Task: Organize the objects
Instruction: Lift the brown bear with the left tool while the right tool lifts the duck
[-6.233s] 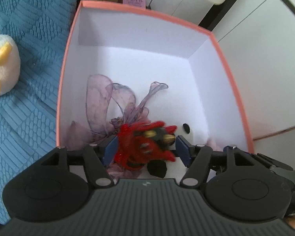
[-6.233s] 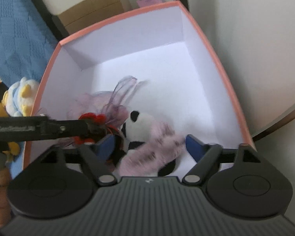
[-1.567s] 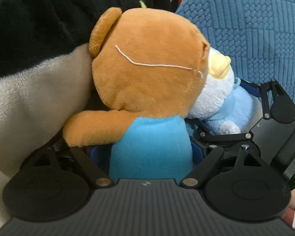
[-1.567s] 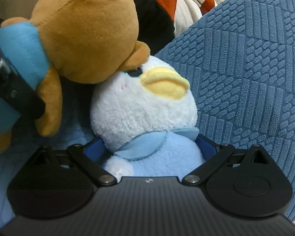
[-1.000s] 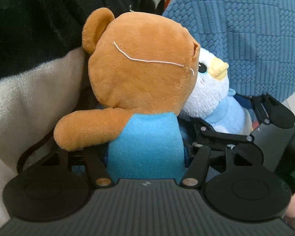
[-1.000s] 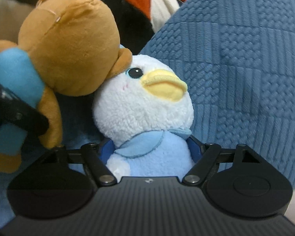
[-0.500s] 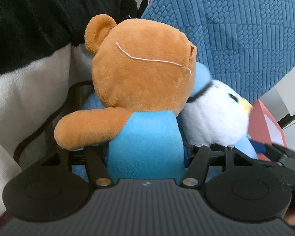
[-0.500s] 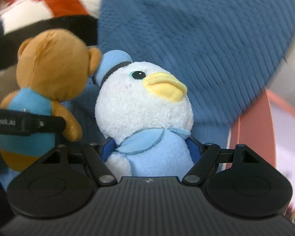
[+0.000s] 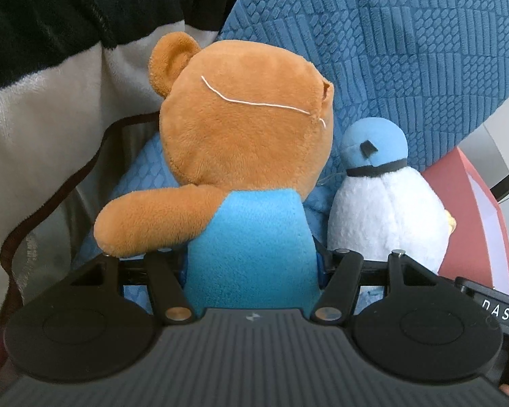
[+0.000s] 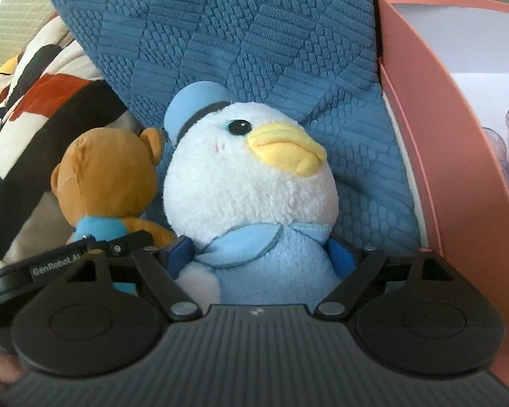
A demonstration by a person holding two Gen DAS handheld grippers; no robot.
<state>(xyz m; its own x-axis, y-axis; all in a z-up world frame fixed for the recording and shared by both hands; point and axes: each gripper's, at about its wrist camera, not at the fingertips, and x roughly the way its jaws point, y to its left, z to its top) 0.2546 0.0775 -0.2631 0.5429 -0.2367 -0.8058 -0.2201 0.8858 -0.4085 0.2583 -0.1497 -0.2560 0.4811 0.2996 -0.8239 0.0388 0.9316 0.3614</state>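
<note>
Your left hand-held gripper (image 9: 252, 268) clamps the bear (image 9: 244, 156) by its blue torso and your right hand-held gripper (image 10: 261, 259) clamps the duck (image 10: 251, 183), both now lifted off the blue quilt (image 10: 254, 34) and swung beside the pink box (image 10: 458, 186), ready to drop in.

In the left wrist view, the brown plush bear in a blue shirt (image 9: 244, 156) fills the frame's centre, its torso between the left gripper (image 9: 252, 264) jaws. The white plush duck with a blue cap (image 9: 387, 203) sits just right of it. The blue textured quilt (image 9: 407, 51) lies behind both; the pink cardboard box (image 9: 475, 224) stands at the right edge, the striped fleece blanket (image 9: 51, 84) at left.
</note>
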